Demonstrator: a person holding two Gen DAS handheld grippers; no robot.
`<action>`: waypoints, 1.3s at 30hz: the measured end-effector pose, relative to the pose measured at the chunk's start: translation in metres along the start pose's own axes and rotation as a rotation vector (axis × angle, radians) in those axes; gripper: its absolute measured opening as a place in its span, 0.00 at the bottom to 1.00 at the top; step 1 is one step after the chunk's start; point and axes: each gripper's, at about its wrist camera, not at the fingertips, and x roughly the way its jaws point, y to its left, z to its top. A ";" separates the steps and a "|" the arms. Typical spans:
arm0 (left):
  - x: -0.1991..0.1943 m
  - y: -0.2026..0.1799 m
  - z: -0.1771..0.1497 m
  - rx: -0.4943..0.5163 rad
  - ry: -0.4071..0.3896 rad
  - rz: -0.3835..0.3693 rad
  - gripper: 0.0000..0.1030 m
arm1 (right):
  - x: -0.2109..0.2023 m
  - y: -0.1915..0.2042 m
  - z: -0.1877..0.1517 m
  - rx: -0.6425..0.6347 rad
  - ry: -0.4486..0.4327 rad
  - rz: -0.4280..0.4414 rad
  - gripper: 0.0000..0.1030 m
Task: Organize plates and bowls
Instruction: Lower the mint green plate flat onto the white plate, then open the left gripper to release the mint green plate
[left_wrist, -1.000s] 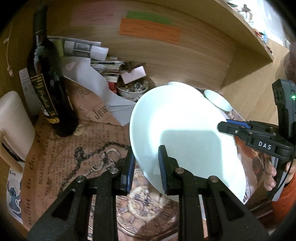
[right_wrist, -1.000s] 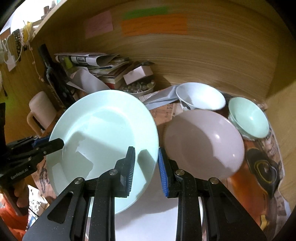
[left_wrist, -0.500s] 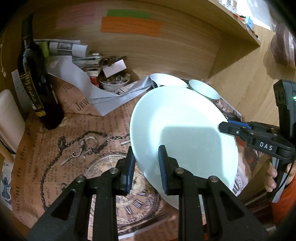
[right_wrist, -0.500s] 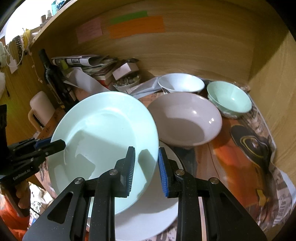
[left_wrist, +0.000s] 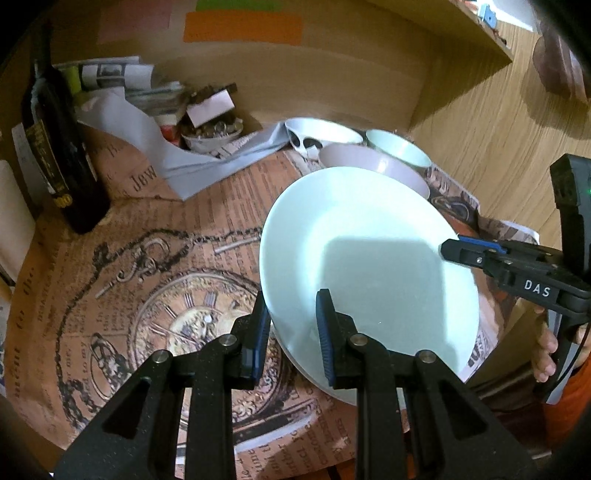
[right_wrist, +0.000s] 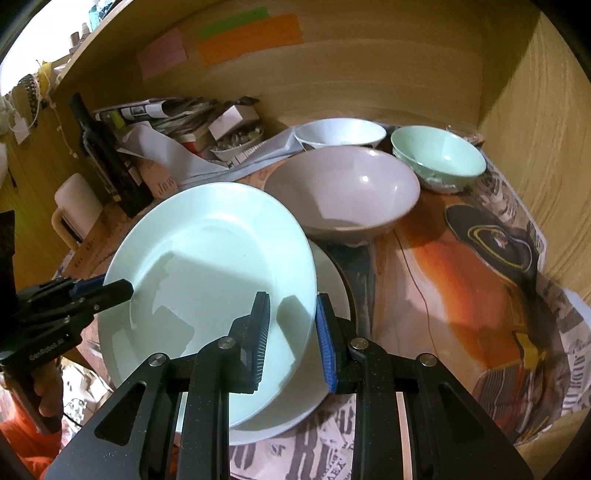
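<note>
A pale green plate is held at its two opposite rims, tilted just above a white plate on the table. My left gripper is shut on its left rim; it shows at the left of the right wrist view. My right gripper is shut on the right rim; it shows at the right of the left wrist view. Behind stand a pinkish-grey bowl, a white bowl and a green bowl.
A dark wine bottle stands at the left. A pile of papers and a small dish of bits sit at the back. Wooden walls close the back and right. Printed paper covers the table.
Both grippers have drawn back and lowered the green plate toward the white plate at the table's front. The bowls now lie farther off.
</note>
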 end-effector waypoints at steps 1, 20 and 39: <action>0.003 -0.001 -0.002 0.000 0.008 0.000 0.23 | 0.000 -0.001 -0.001 0.006 0.007 -0.004 0.22; 0.015 -0.005 -0.005 0.029 0.014 0.045 0.23 | 0.019 -0.004 -0.013 0.030 0.070 0.002 0.22; 0.031 0.000 -0.001 0.042 0.072 0.021 0.27 | 0.010 -0.004 -0.017 0.031 0.009 -0.036 0.23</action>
